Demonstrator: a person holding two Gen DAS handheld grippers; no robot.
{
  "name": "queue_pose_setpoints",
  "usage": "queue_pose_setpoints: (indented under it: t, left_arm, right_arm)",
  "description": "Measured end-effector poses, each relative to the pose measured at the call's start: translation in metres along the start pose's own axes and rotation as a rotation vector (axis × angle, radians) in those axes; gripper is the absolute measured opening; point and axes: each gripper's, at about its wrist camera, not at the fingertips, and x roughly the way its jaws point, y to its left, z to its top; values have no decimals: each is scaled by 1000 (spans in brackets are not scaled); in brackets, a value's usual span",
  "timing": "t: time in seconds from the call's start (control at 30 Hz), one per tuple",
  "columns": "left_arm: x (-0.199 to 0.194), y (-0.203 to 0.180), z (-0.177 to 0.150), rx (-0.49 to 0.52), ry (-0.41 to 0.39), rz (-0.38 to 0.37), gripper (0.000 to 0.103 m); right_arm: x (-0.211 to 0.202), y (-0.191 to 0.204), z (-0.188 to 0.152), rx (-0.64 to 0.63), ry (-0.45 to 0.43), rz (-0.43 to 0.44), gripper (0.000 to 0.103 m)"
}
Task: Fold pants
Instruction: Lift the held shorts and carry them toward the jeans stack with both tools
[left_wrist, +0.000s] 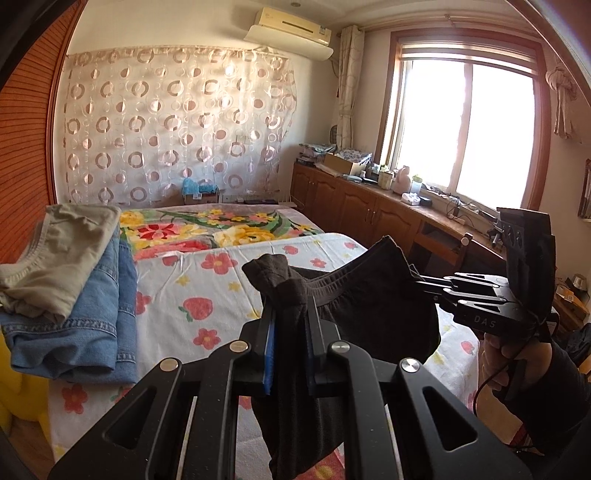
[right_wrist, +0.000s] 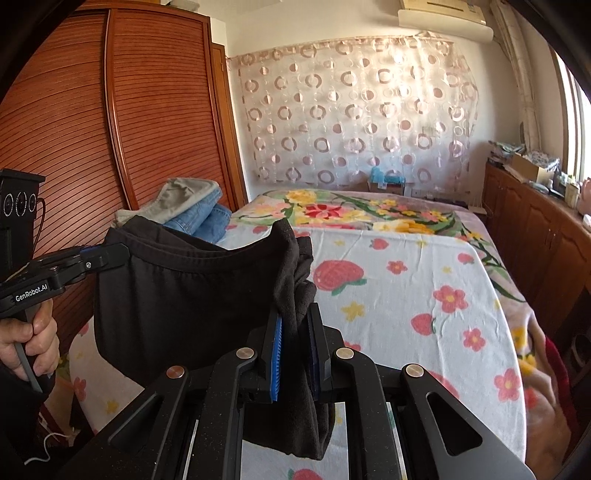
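Closest to me, the left gripper (left_wrist: 290, 317) is closed on one waistband end of the black pants (left_wrist: 369, 306); the right gripper (right_wrist: 295, 332) pinches the other end. The pants hang between them, above the bed (right_wrist: 406, 280). I should keep both ends level and the band taut while lowering.

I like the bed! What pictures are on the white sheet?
Red strawberries and pink and yellow flowers on the white sheet, clearest in the right wrist view.

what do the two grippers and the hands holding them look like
Both are matte black linkage frames with silver round pivot pins and blue ribbed pads on the fingers. The left gripper reads "GenRobot.AI"; the right gripper reads "DAS" and trails a thin black cable. The left hand is bare; the right hand has a dark sleeve.
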Motion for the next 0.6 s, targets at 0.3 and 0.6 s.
queue_pose_setpoints:
  t: [0.3, 0.6]
  left_arm:
    - [-15, 7, 5, 14, -41, 27, 14]
    - [-6, 36, 1, -20, -34, 63, 14]
  right_arm:
    - [-3, 9, 13, -52, -37, 19, 12]
    - [19, 12, 20, -100, -28, 41, 12]
